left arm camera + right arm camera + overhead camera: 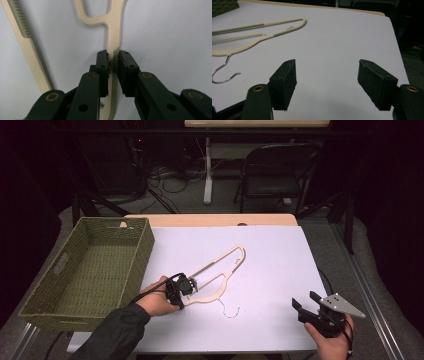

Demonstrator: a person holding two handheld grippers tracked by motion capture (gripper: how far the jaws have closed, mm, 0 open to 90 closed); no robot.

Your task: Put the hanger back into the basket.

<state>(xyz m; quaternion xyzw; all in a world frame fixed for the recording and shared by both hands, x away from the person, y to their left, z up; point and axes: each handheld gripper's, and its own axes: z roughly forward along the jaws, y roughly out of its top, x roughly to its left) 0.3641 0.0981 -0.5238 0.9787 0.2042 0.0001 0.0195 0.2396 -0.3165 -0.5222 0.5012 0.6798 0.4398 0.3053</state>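
Wide white sheet-covered tabletop [270,270], with a strip of pale wood showing along the far edge. Large rectangular olive-green woven basket [90,270] standing on the left side of that table, handle slots cut in its walls, nothing visible inside. Dark folding metal chair [275,170] well beyond the far edge, on the grey floor among loose cables.

Cream-coloured slim plastic clothes hanger [220,270] with a thin silver wire hook [231,311], lying flat on the white sheet just right of the basket, near the table's middle; body stretched diagonally toward the far right, hook curling toward the near edge. Ribbed grey-green grip strips along its arms, seen in the right gripper view on the hanger [257,32] and beside the hook [222,72].

Left black two-jaw gripper [179,290], held in a dark-sleeved hand, at the near left end of the hanger. Clamped on the hanger's narrow bar [113,62]: toothed pads [125,67] pressed against it from both sides, the gripper [113,65] low over the sheet.

Right black two-jaw gripper [306,304], topped by a grey three-cornered plate, near the table's near right corner, well apart from the hanger. Jaws spread wide, bare white sheet between them, gripper [327,82] holding nothing.
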